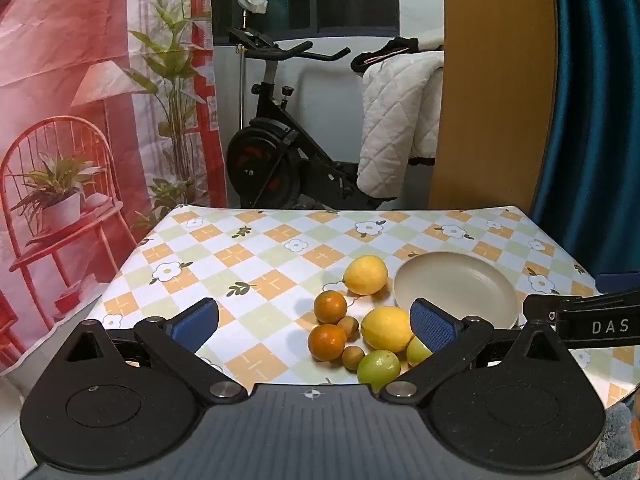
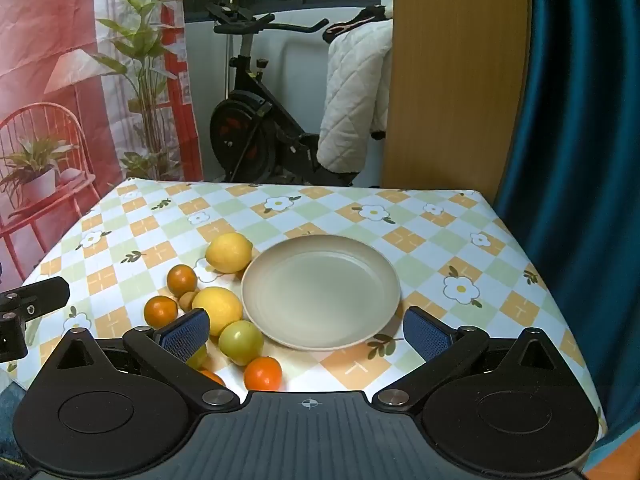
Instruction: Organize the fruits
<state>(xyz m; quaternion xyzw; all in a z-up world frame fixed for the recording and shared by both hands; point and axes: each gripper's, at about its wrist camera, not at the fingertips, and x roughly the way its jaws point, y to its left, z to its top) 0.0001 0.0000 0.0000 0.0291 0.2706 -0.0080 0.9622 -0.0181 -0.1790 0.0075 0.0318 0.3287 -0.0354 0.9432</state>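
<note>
A beige plate (image 2: pixel 320 320) sits empty on the checked tablecloth; it also shows in the left wrist view (image 1: pixel 456 280). Left of it lies a cluster of fruit: two lemons (image 2: pixel 228 252) (image 2: pixel 218 308), oranges (image 2: pixel 182 279) (image 2: pixel 161 311) (image 2: pixel 263 373), green fruits (image 2: pixel 241 342) and small brown fruits (image 2: pixel 187 301). In the left wrist view the same lemons (image 1: pixel 366 274) (image 1: pixel 386 328), oranges (image 1: pixel 330 306) (image 1: pixel 327 342) and a green fruit (image 1: pixel 378 366) lie ahead. My left gripper (image 1: pixel 316 322) is open, just short of the cluster. My right gripper (image 2: pixel 306 332) is open before the plate.
The table (image 2: pixel 520 264) ends at the right beside a blue curtain (image 2: pixel 580 160). An exercise bike (image 2: pixel 256 120) and a wooden panel (image 2: pixel 452 80) stand behind the table. A printed backdrop (image 1: pixel 80 120) hangs at the left. The right gripper's body (image 1: pixel 592 320) shows at the right edge of the left view.
</note>
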